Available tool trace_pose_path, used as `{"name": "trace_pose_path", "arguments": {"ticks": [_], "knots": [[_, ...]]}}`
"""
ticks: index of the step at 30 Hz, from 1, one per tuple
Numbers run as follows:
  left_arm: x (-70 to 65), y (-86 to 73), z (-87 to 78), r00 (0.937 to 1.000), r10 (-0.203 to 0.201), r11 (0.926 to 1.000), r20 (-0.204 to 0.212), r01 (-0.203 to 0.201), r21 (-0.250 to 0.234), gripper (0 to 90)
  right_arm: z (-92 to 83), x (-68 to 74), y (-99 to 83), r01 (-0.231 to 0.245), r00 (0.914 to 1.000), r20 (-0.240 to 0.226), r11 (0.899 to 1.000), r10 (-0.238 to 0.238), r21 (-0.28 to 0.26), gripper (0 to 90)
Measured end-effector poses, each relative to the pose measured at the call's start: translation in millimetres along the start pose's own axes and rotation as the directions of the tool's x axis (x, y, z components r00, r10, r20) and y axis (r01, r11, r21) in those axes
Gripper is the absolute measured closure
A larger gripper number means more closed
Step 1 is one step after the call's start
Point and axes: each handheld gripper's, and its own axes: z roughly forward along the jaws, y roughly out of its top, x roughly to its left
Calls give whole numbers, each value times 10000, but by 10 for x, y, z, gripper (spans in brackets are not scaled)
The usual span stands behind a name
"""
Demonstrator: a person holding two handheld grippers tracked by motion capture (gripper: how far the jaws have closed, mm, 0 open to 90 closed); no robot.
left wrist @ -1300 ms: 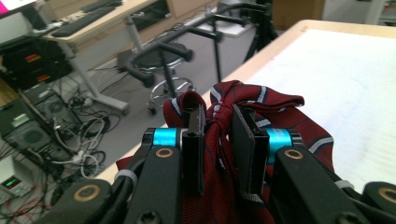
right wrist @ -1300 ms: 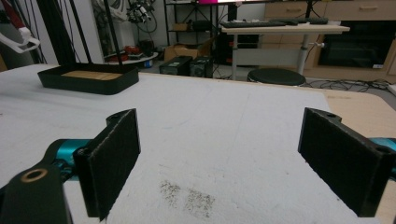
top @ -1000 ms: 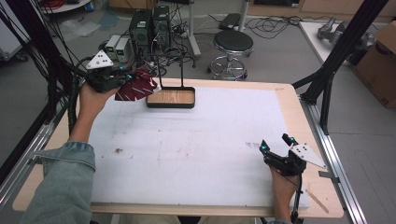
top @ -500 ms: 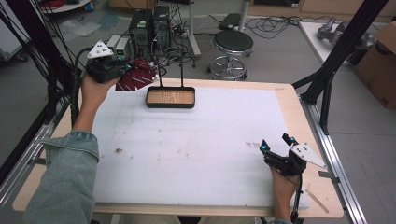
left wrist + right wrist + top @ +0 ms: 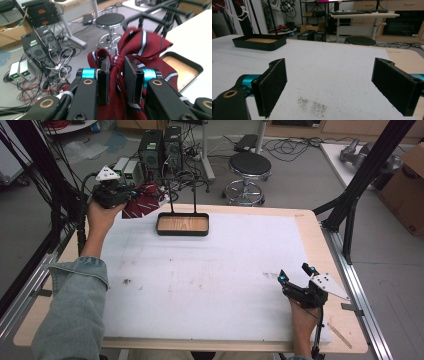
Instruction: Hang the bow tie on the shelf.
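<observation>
1. My left gripper (image 5: 117,75) has its jaws narrowed onto the bunched middle of a dark red striped tie (image 5: 140,47). I hold it up at the far left corner of the table (image 5: 305,227), out past the white mat's edge.
2. The black tray with the wooden floor (image 5: 182,224) sits on the far part of the mat, just to the right of the tie and a little nearer. From the fingers it lies rightward and down.
3. The tie is crumpled into a bundle, so I cannot tell a true long axis. Its loose folds fan out beyond the jaws toward the tray; the rest hangs below my grip.
4. My right gripper (image 5: 292,279) rests at the near right, jaws spread wide and holding nothing, well apart from the tray. My left hand is clearly the nearer one.
</observation>
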Motion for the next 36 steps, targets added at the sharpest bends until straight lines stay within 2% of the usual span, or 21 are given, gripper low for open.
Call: {"name": "trace_pose_path", "arguments": {"ticks": [6, 9, 15, 17, 19, 21, 23, 27, 36], "knots": [[-17, -104, 98, 9999, -98, 9989, 83, 94, 467, 748, 2, 0, -1, 14, 10000, 13, 10000, -14, 1, 119], [-46, -122, 130, 10000, -26, 9991, 89, 23, 430, 748, 2, 1, -1, 35, 10000, 12, 10000, -35, 1, 120], [-116, -163, 252, 9998, 199, 9968, 6, -199, 778, 770, 2, 1, 0, 25, 10000, 11, 10000, -25, 6, 120], [-136, -174, 284, 9998, 190, 9964, 102, -197, 826, 774, 2, 0, 0, 20, 10000, 7, 10000, -20, -5, 120], [-164, -189, 321, 9997, 239, 9956, 93, -246, 905, 846, 2, 0, 0, 5, 10000, -3, 10000, -5, -3, 120], [-185, -205, 347, 9996, 276, 9960, 77, -281, 851, 865, 3, -1, 0, 17, 10000, -9, 10000, -17, -11, 120], [-197, -216, 378, 9999, 102, 9968, 92, -109, 787, 851, 2, 0, 0, 14, 10000, 1, 10000, -14, -8, 120], [-219, -223, 404, 9997, 197, 9960, 128, -208, 867, 825, 1, -4, 0, 5, 10000, -16, 10000, -5, -11, 120], [-150, -216, 253, 9999, -29, 9992, 112, 24, 400, 802, 1, -2, 1, 16, 10000, 2, 10000, -16, -14, 120]]}}
